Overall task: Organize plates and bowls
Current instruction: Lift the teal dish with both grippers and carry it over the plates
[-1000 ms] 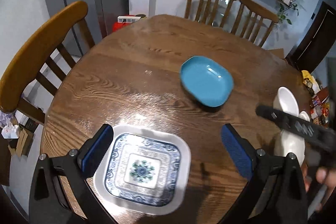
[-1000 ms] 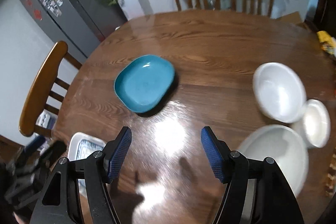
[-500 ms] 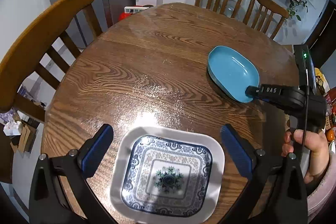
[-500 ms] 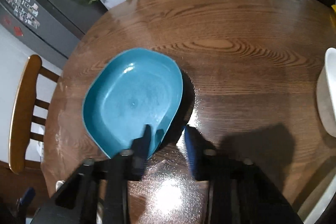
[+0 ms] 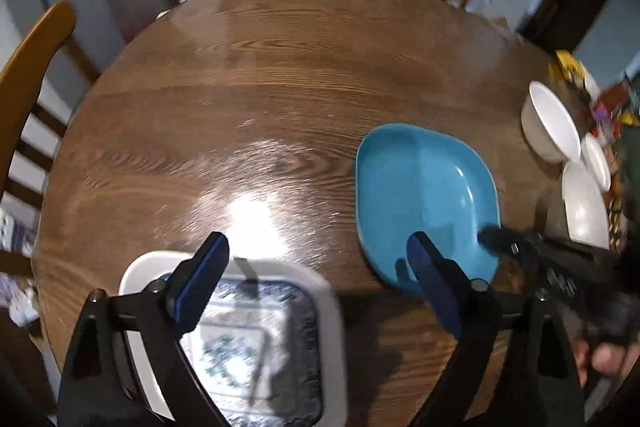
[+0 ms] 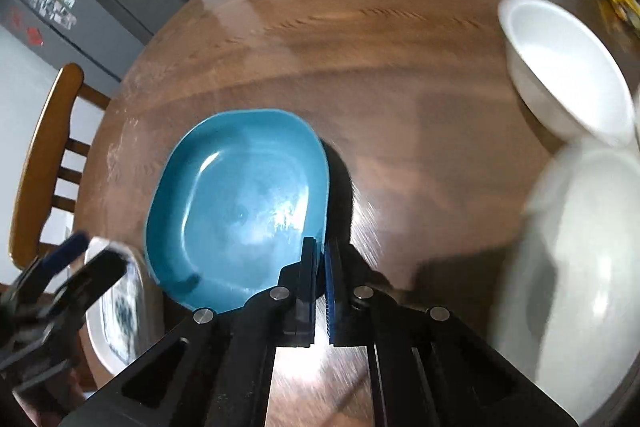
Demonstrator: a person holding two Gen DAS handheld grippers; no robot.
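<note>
A teal plate (image 6: 240,203) with a rounded-rectangle outline and a raised rim lies on the round wooden table (image 5: 260,87), toward the near side. Its glaze is plain and glossy. A square plate (image 5: 256,339) with a white rim and a blue patterned centre lies at the near edge of the table, to the left of the teal plate and just beside it. Three white bowls (image 5: 550,123) sit clustered at the right edge of the table; in the right wrist view the nearest one (image 6: 576,267) is blurred.

The right gripper (image 6: 320,255) is clamped on the near right rim of the teal plate: one blue pad lies inside the rim and the other outside it, with almost no gap left between them.

The left gripper (image 5: 316,259) hovers over the square plate with its jaws wide apart and closing. Its left finger (image 5: 204,271) lies over the plate's far rim; its right finger stands over bare table between the two plates. The pads do not press on the plate.

White markings show on the right gripper's body in the left wrist view but are too blurred to read. No other writing is legible.
</note>
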